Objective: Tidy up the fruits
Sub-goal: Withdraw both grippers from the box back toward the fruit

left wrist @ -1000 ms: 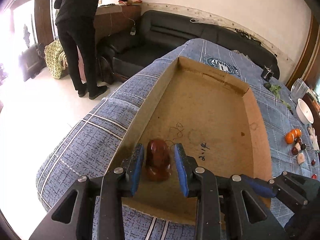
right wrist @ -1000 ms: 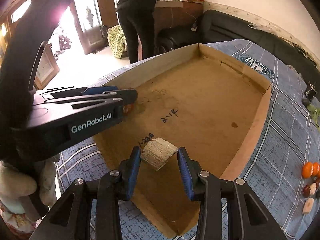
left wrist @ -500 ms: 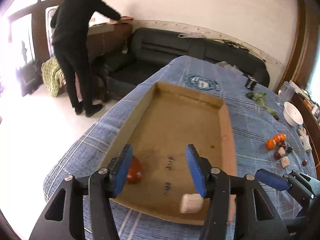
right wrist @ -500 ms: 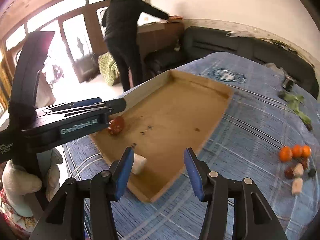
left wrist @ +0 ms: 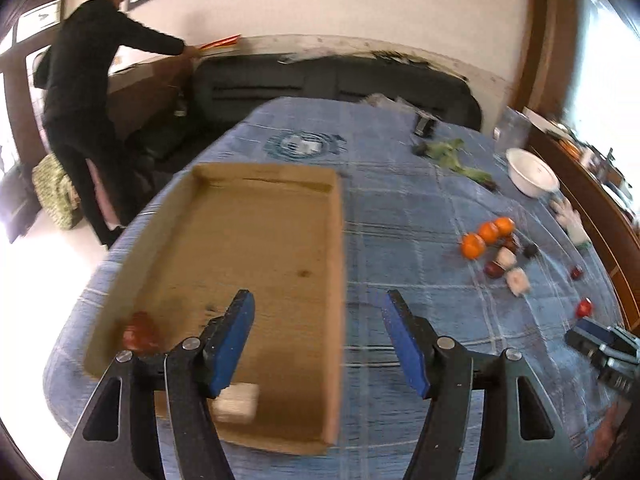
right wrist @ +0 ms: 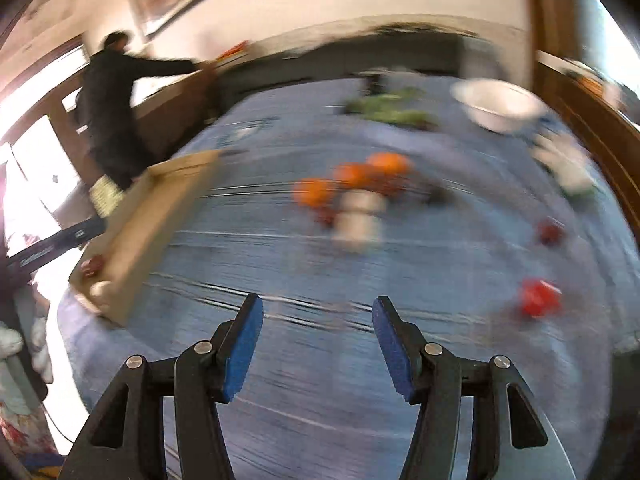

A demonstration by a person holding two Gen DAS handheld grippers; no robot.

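Fruit pile [left wrist: 496,252] is ahead and off to the right of both tools, sitting on the blue cloth [left wrist: 400,216] well apart from the cardboard tray [left wrist: 338,240]. That's the relation that matters imo: the right gripper [right wrist: 318,344] has the pile nearly dead ahead, just a bit up-field, while the left gripper [left wrist: 320,344] hangs over the tray's right wall and would have to cross a lot more cloth. So right hand looks nearer, prob the one to go next.

Both tongs are released, jaws spread wide, nothing between the blue pads in either view.

Already in the tray: a red fruit [left wrist: 140,334] at the near-left corner and a pale chunk [left wrist: 236,402] by the near wall, partly hidden behind the left tool's finger.

Pile itself: three oranges [left wrist: 486,234] strung in a short row running diagonally from near-left to far-right, w/ dark reddish bits and a couple of pale chunks [left wrist: 516,280] just beside them on the near side. Oranges are round so no real long axis. The pale chunks look blocky, can't tell which way they point, too small + blurry. Two stray red pieces [right wrist: 538,302] lie nearer, off to the right.

Right cam is badly motion-smeared, so fine detail there is a guess.
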